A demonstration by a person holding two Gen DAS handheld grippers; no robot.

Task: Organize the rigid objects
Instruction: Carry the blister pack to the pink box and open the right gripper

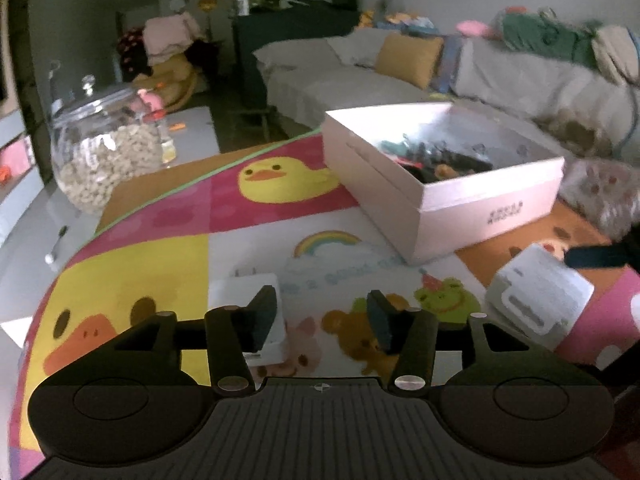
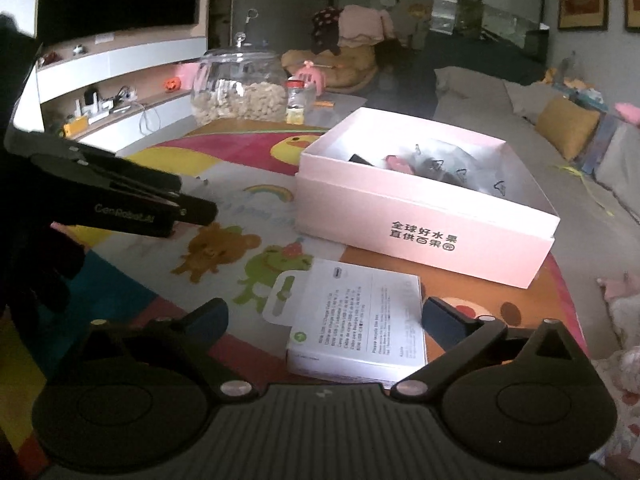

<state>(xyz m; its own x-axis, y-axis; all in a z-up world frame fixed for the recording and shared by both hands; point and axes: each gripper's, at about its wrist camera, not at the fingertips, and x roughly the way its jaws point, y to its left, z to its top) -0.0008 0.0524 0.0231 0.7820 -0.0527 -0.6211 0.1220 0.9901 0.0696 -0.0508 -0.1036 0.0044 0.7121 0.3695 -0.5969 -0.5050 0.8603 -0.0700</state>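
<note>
Left gripper [image 1: 322,318] is held open above the cartoon play mat [image 1: 160,264], a white charger [image 1: 250,300] at its 9 o'clock. Right gripper [image 2: 324,316] is spread wide around a white cable package [image 2: 360,320]; the pink box [image 2: 424,216] is seen at 1 o'clock.

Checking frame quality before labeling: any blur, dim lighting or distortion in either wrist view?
Left wrist view: dim, soft motion blur; print on the pink box is unreadable, and fisheye bends the cartoon mat. Right wrist view: sharper, with readable box lettering and package text partly legible, but dark corners and a curved horizon; the glass jar shows faint highlights.
</note>
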